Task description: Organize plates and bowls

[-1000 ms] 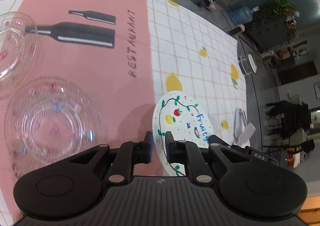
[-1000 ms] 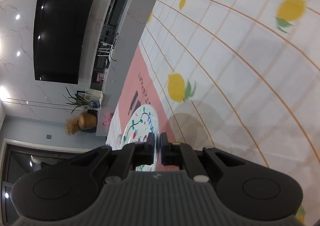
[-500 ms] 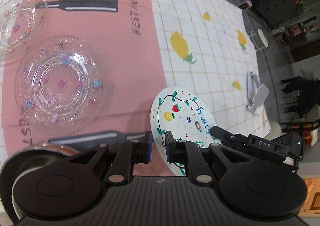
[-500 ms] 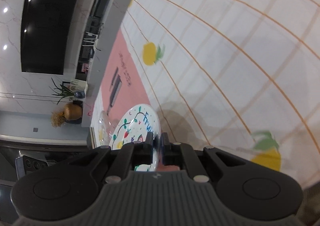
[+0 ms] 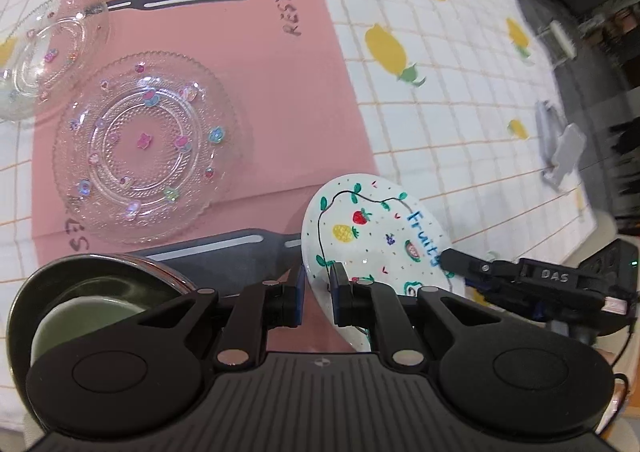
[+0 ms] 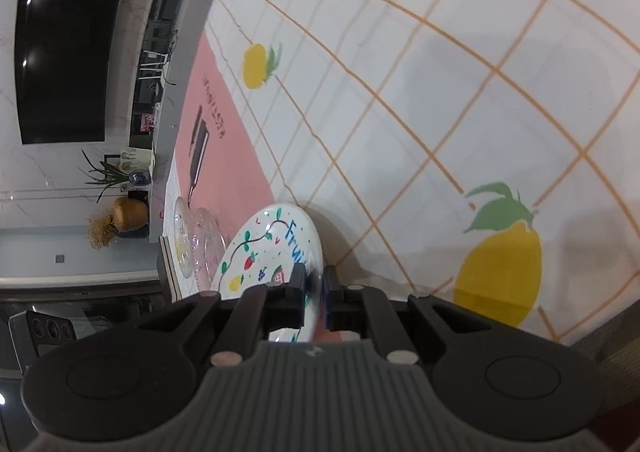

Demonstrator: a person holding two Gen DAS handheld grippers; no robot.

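Fruit plate point(image 5: 372, 228) lifted higher, dark bowl point(image 5: 92, 292) newly visible

Both tongs point(image 5: 317, 294) point(image 6: 313, 294) are matte black with ribbed bodies, silver screws and blue-padded fingers point(image 5: 297, 298)

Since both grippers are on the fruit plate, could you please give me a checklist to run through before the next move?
1. Right gripper gripping the fruit plate rim: ok, jaws closed on it.
2. Left gripper gripping the rim: ok, jaws astride it.
3. Fruit plate level: not ok, it is tilted.
4. Glass plate free to receive it: ok, nothing lies on it.
5. Glass bowl apart from the glass plate: cannot tell, the rims look close.
6. Dark dish out of the left gripper's way: cannot tell, it sits close beside it.
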